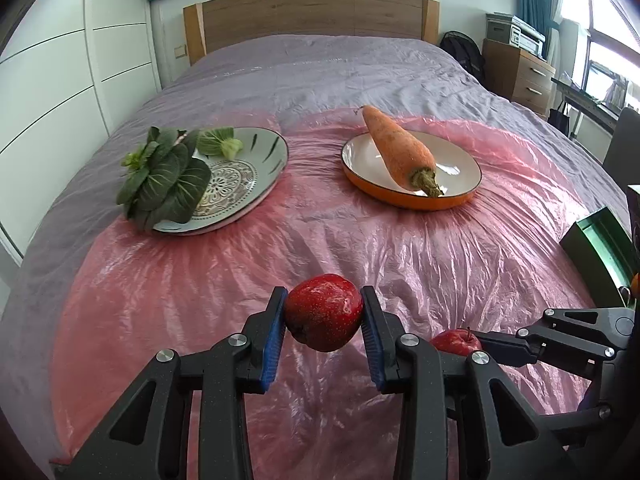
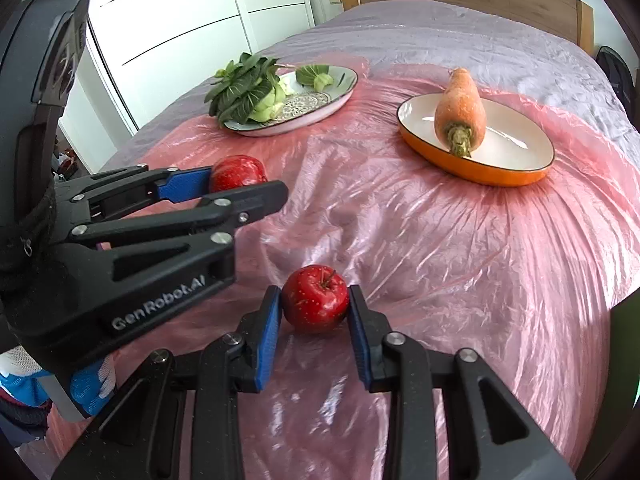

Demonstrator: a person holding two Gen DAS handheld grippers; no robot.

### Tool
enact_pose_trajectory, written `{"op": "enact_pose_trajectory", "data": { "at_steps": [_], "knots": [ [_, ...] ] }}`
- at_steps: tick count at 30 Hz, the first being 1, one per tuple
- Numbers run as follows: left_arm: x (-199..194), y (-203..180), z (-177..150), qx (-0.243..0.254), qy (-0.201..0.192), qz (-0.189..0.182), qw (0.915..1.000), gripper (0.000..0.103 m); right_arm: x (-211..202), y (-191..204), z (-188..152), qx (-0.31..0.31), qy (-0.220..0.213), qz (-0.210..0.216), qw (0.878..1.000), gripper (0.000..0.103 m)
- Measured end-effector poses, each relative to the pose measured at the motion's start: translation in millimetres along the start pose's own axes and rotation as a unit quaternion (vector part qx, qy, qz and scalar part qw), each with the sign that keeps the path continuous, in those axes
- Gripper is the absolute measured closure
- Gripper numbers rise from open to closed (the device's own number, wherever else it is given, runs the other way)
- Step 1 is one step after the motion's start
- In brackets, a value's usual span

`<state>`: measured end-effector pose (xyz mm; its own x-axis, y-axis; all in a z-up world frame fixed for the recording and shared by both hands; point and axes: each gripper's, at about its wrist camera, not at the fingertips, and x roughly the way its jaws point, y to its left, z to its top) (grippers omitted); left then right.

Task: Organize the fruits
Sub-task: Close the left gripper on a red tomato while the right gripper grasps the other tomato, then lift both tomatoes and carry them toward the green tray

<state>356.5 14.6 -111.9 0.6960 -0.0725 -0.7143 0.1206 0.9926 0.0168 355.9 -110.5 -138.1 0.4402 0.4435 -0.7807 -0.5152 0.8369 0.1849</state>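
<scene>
My left gripper [image 1: 323, 316] is shut on a red apple [image 1: 324, 312] and holds it just above the pink plastic sheet; it also shows in the right wrist view [image 2: 240, 184] with that apple [image 2: 238, 172]. My right gripper [image 2: 314, 306] has its blue pads against both sides of a second red apple [image 2: 315, 298] that rests upright on the sheet. That apple [image 1: 456, 340] shows partly hidden behind the left gripper's arm in the left wrist view.
A patterned plate [image 1: 256, 160] with bok choy [image 1: 164, 172] lies far left. An orange-rimmed dish [image 1: 452, 160] holds a carrot [image 1: 400, 148] far right. A green box [image 1: 600, 240] sits at the right edge. The bed has a purple cover and wooden headboard.
</scene>
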Motion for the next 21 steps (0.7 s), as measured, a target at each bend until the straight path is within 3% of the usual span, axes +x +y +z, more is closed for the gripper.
{"op": "enact_pose_trajectory", "data": {
  "at_steps": [8, 21],
  "knots": [
    [-16.5, 14.3, -4.5, -0.028, 0.003, 0.013, 0.9995, 0.072, -16.1, 9.7, 1.7, 0.000, -0.006, 0.004, 1.000, 0.059],
    [-54.5, -0.3, -28.0, -0.030, 0.015, 0.027, 0.9991, 0.072, -56.6, 18.6, -19.6, 0.012, -0.005, 0.006, 1.000, 0.059]
  ]
}}
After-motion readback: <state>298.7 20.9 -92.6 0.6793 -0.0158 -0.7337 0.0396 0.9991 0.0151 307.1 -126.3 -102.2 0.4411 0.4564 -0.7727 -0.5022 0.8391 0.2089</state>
